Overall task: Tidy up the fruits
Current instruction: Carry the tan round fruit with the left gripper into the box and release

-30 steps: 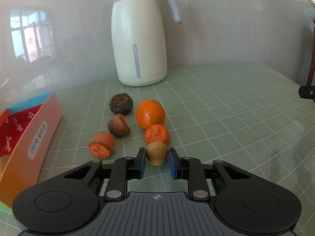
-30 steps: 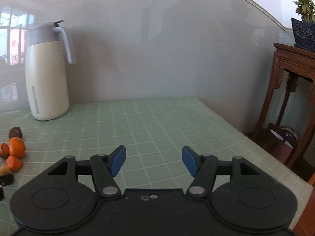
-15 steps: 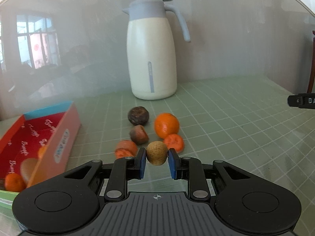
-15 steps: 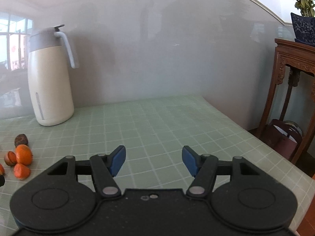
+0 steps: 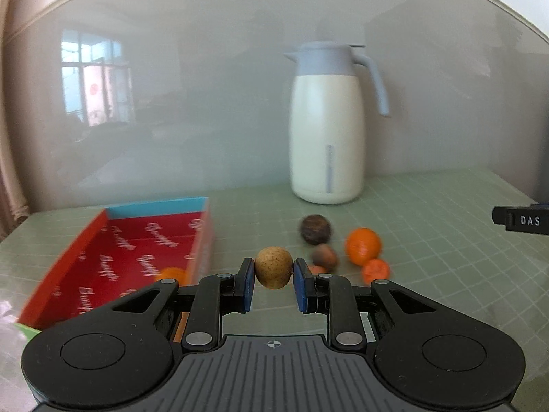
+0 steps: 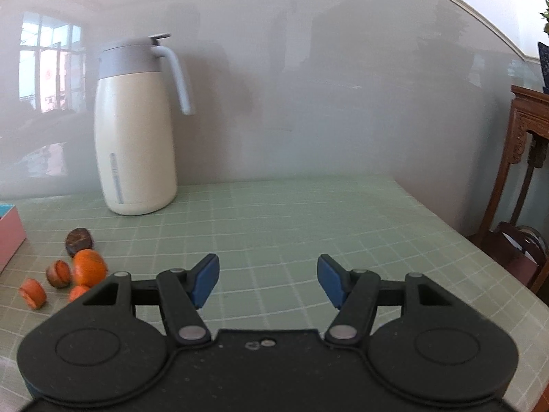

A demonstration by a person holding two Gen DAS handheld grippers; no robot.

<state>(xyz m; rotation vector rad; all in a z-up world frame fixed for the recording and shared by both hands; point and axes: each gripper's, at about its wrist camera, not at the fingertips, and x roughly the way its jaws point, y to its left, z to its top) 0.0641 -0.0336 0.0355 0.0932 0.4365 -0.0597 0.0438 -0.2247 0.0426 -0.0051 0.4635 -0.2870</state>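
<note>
Two grippers are in view, each seen from its own wrist camera. The left gripper point(image 5: 273, 276) has its blue pads pressed against the sides of a small round tan-brown fruit point(image 5: 273, 267), which sits clear of the table point(image 5: 429, 240) between the fingertips — a firm pinch, jaws drawn in to the fruit's width. The right gripper point(image 6: 267, 279) stands about half open with nothing between its pads, hanging over bare green gridded tabletop.

To the left of the held fruit lies a red box point(image 5: 137, 254) with a light blue far wall; its red floor carries repeated pale script lettering, too blurred to read. One orange fruit point(image 5: 171, 274) shows inside it, partly hidden behind the left gripper's finger. To the right, on the table, the other fruits lie in a loose cluster: a dark brown round one point(image 5: 315, 229), a smaller brown one point(image 5: 324, 256), a whole orange point(image 5: 363, 245) and a smaller orange piece point(image 5: 376, 270).

A cream jug point(image 5: 327, 137) with a grey-blue lid and handle stands at the back near the wall. At the right edge of the left view a black part point(image 5: 521, 220) bears the letters "DAS" — the rest is cut off.
</note>
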